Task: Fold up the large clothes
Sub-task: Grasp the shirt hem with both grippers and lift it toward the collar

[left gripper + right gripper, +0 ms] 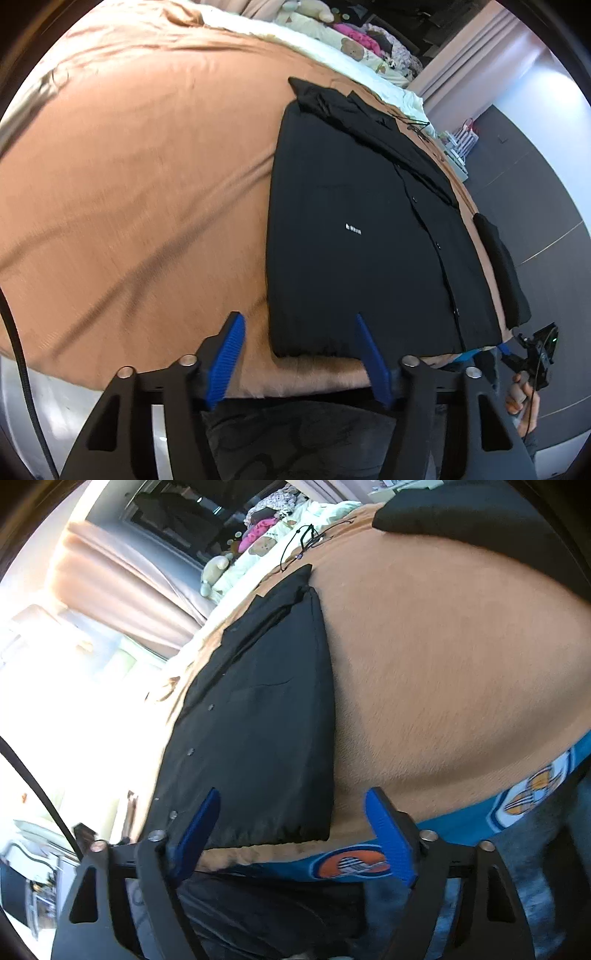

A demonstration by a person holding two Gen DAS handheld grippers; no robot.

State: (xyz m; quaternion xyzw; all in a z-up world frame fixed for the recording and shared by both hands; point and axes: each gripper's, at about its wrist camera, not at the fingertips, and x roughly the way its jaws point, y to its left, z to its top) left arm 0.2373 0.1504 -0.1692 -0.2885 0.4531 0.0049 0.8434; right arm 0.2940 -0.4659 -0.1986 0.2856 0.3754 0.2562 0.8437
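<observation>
A black button-front jacket [362, 229] lies folded into a long rectangle on the orange bedspread [147, 184], collar at the far end. My left gripper [298, 325] is open just above the near hem, its blue fingers [232, 347] straddling the jacket's near left corner, with nothing pressed between them. In the right wrist view the same jacket [258, 720] runs away from me. My right gripper [291, 805] is open over its near right corner, and its blue pads [388, 830] touch no cloth.
A second black garment [502, 266] hangs over the bed's right edge. Pillows and soft toys [351, 40] are piled at the head. A thin black cord [299, 542] lies beyond the collar. A blue patterned sheet [517, 801] lines the near bed edge. A hand [521, 395] shows at lower right.
</observation>
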